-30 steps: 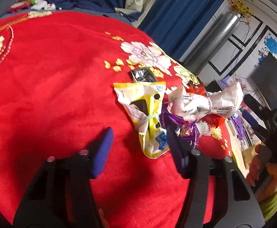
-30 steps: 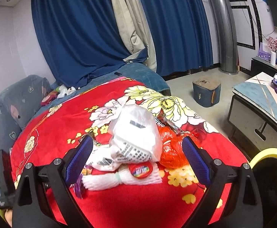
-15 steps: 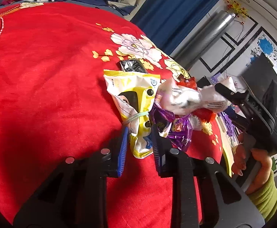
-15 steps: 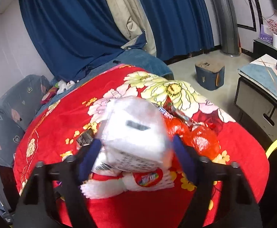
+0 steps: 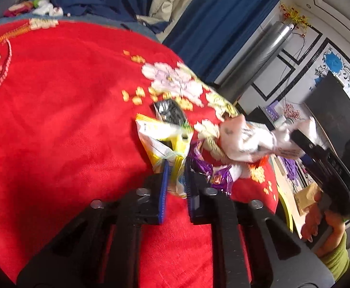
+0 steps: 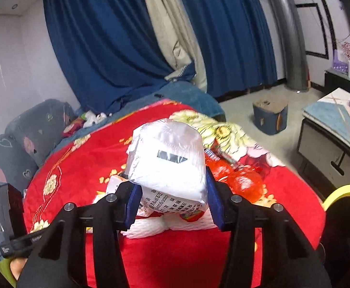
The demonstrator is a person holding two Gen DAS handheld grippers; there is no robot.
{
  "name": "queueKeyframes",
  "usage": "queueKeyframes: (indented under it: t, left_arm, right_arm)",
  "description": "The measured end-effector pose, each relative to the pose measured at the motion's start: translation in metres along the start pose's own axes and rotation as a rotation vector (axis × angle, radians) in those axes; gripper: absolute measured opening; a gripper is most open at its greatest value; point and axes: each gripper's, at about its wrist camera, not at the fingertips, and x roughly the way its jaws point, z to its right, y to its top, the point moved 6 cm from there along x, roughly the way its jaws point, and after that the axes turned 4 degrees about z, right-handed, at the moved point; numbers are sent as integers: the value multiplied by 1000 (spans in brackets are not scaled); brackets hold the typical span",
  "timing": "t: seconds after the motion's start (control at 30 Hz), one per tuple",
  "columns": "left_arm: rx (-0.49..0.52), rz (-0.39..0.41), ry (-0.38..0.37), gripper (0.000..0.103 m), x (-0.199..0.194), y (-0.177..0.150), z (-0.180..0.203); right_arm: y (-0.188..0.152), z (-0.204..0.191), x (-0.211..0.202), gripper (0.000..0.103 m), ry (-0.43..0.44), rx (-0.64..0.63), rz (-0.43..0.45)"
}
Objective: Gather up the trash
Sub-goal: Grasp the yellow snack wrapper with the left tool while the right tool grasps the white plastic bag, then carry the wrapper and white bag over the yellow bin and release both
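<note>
Surface: red floral blanket, spread wide, carrying a cluster of litter near its right edge in the left wrist view.

Item 1: yellow snack wrapper, crumpled, printed yellow and white. Its lower end sits between the blue pads of the left tongs, which are clamped together on it.

Item 2: white plastic bag, puffy, with black printed text on its lower face. Held between the pads of the right tongs, whose jaws are closing, both pads pressing its sides. In the left wrist view the same bag appears stretched out, raised above the blanket, with the right tongs at its far end and a hand with a green sleeve below.

Item 3: purple wrapper, lying just right of the left tongs, touching the yellow wrapper.

Item 4: black wrapper, flat on the blanket, just beyond the yellow wrapper.

Item 5: orange plastic bag, on the blanket to the right of the white bag.

Item 6: white foam netting, beneath the white bag, resting on the blanket.

Surroundings: blue curtains; yellow-rimmed bin at right edge.
</note>
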Motion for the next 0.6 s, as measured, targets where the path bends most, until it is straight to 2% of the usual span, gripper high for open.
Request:
queueKeyframes:
  t: [0.3,0.6]
  left_arm:
    - [38,72,-6,1,-20,16,11]
    - [112,141,-56,1,-41,27,44]
  right_arm:
    - [-2,9,-28,46,-2,30,33]
    - [-3,20,-54,46,-9,43,61]
